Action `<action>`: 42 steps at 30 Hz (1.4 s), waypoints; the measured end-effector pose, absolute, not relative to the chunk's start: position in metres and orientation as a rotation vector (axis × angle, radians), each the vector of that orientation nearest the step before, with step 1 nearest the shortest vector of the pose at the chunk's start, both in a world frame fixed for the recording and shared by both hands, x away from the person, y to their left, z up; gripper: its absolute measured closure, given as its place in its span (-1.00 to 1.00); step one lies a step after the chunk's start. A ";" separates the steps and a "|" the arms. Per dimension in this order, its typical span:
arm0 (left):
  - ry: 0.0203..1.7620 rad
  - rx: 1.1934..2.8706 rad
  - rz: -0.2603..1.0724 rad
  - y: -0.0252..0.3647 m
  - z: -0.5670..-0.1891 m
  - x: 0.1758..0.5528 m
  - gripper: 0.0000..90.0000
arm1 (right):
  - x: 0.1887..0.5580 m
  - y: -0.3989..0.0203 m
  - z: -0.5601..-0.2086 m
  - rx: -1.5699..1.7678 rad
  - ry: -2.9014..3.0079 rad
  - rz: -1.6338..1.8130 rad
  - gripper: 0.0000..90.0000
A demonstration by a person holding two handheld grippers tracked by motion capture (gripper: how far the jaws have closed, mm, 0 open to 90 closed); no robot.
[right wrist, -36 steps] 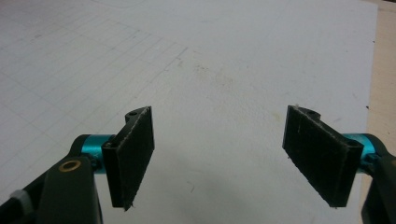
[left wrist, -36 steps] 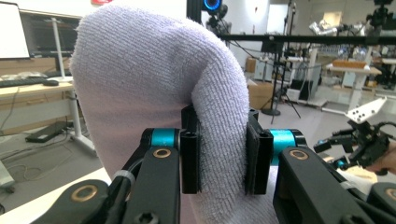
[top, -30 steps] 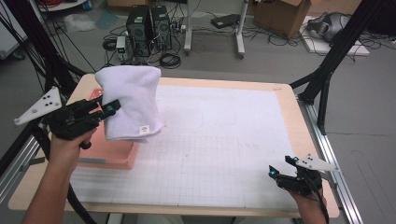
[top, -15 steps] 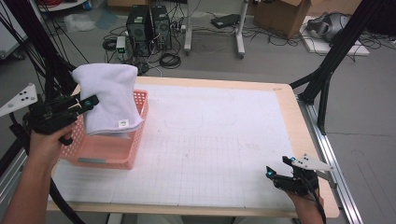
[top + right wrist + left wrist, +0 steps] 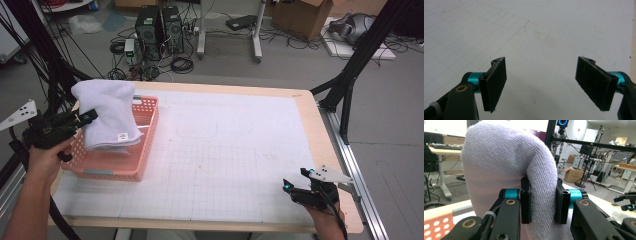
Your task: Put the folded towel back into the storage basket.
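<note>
Clamping a folded, fluffy terry towel (image 5: 506, 165), the left gripper (image 5: 542, 205) holds it.

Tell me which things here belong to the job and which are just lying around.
In the job: white towel, pink basket, left gripper clamping the towel.
Lying about: computer towers, cardboard box, floor cables; idle open right gripper.

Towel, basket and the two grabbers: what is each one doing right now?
towel: folded, pinched in the left gripper, hanging over the basket, low end inside it.
basket: upright on the table's left side.
left gripper: shut on the towel.
right gripper: open, nothing between the jaws, low over the mat.
</note>
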State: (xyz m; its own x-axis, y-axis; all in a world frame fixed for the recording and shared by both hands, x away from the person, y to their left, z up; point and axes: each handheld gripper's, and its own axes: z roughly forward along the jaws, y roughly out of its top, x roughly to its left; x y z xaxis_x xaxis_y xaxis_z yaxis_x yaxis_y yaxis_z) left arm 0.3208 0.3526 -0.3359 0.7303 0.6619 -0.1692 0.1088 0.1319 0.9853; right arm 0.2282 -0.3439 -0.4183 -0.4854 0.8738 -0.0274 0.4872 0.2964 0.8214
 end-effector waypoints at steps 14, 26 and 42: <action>0.734 1.434 0.401 0.354 -0.358 0.329 0.60 | 0.227 -0.341 -0.418 1.188 2.101 1.060 -0.46; 0.726 1.448 0.365 0.343 -0.365 0.340 0.59 | 0.227 -0.340 -0.419 1.181 2.109 1.058 -0.46; 0.781 1.522 0.263 0.331 -0.375 0.353 0.57 | 0.228 -0.337 -0.420 1.192 2.115 1.056 -0.46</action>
